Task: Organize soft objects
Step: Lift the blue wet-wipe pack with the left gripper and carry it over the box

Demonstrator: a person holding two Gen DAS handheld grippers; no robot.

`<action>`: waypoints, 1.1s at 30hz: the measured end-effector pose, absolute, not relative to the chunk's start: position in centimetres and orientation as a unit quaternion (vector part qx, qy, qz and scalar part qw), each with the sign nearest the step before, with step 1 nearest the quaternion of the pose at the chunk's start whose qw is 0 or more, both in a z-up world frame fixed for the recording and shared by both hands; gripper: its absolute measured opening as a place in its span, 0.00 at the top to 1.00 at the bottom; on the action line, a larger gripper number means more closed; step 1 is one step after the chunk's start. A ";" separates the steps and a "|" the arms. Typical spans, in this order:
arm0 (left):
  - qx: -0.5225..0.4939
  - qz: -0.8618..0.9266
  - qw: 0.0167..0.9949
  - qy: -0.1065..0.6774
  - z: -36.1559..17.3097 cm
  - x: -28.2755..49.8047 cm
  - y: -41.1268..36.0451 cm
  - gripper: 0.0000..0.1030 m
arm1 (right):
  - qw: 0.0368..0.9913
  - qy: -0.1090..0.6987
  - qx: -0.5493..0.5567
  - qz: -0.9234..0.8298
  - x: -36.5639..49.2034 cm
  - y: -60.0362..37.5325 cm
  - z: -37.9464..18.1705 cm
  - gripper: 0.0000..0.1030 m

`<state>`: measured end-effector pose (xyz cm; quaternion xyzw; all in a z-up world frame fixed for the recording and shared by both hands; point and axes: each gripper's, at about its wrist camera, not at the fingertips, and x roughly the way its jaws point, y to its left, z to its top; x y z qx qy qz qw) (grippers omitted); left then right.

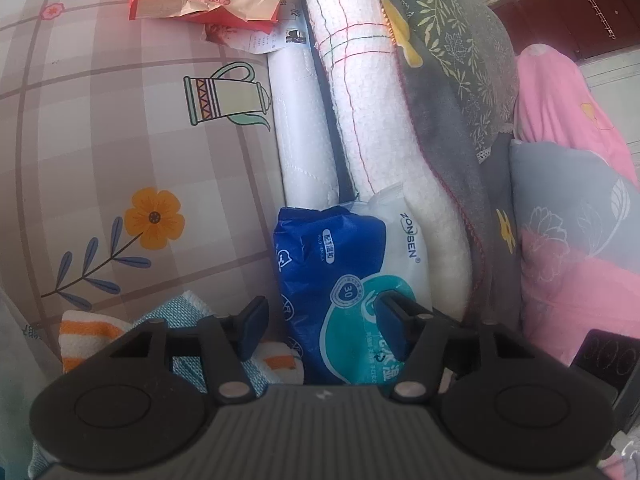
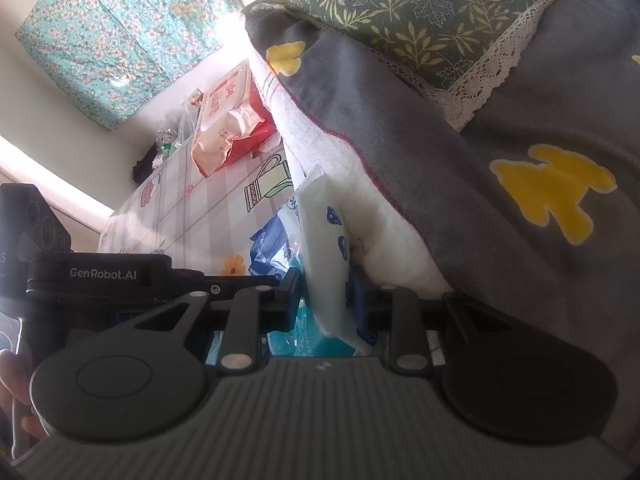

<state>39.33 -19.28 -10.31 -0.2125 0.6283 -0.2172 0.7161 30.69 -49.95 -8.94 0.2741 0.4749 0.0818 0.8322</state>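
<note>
covering the bed, a checked sheet (image 1: 100, 128) (flower prints); floral curtain (image 2: 120, 32) behind.

The left wrist camera looks forward along its gripper's fingers (image 1: 318, 326) from close above a checked, flower-printed sheet (image 1: 120, 128), facing a blue-and-white wipes pack (image 1: 340, 264) near at hand and a rolled white blanket (image 1: 360, 92) running away to the far side. The right wrist camera, held very near and tilted, faces the same wipes pack (image 2: 328, 248) edge-on between its gripper's fingers (image 2: 326, 300). Both views share the pack, the grey blanket with yellow shapes (image 2: 520, 220), the leaf-print pillow (image 2: 420, 12) and the red-and-cream packet (image 2: 228, 120) lying farther off.
</note>
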 end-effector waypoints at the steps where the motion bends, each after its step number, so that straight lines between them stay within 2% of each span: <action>1: -0.216 -0.214 0.716 0.628 -10.4 39.4 -19.3 0.42 | 0.832 0.474 0.276 0.080 30.6 -50.0 -9.1 0.76; 5: -0.234 -0.217 0.714 0.623 -10.4 39.6 -19.1 0.50 | 0.827 0.471 0.295 0.085 30.5 -50.5 -9.7 0.76; 15: -0.218 -0.213 0.749 0.588 -7.0 38.1 -19.2 0.50 | 0.831 0.438 0.329 0.094 29.3 -51.0 -8.9 0.76; 24: -0.230 -0.223 0.785 0.530 -0.4 35.3 -15.8 0.50 | 0.856 0.390 0.322 0.105 28.0 -48.4 -2.8 0.76; 33: -0.235 -0.195 0.837 0.455 7.0 29.1 -8.3 0.50 | 0.872 0.337 0.315 0.161 24.7 -41.6 3.4 0.76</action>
